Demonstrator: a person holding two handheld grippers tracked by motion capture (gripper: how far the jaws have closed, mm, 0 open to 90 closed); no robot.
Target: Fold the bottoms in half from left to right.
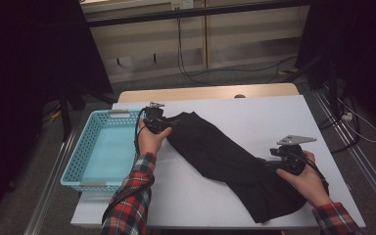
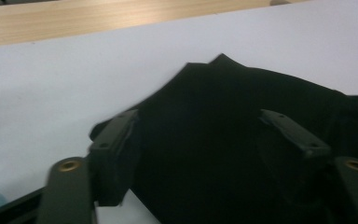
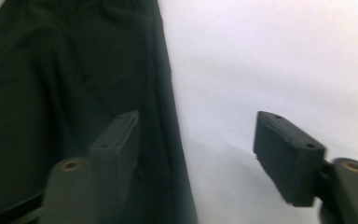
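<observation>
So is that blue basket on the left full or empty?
Empty: the blue basket shows only its bare pale floor; the black cloth lies on the table beside it.

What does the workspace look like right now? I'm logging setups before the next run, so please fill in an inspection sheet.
Surface: white table top, with a wooden strip along its far edge.
Job's things: black garment lying flat, slantwise across the table; light blue basket at the left edge, nothing seen inside.
Clutter: nothing seen.
Grippers: left gripper open over the garment's far end; right gripper open, straddling the garment's edge at its near end, one jaw over cloth, one over bare table.
Cables: one trails from each gripper; more lie on the floor beyond the table.
Surroundings: wooden cabinets behind, dark stands at both sides.
</observation>
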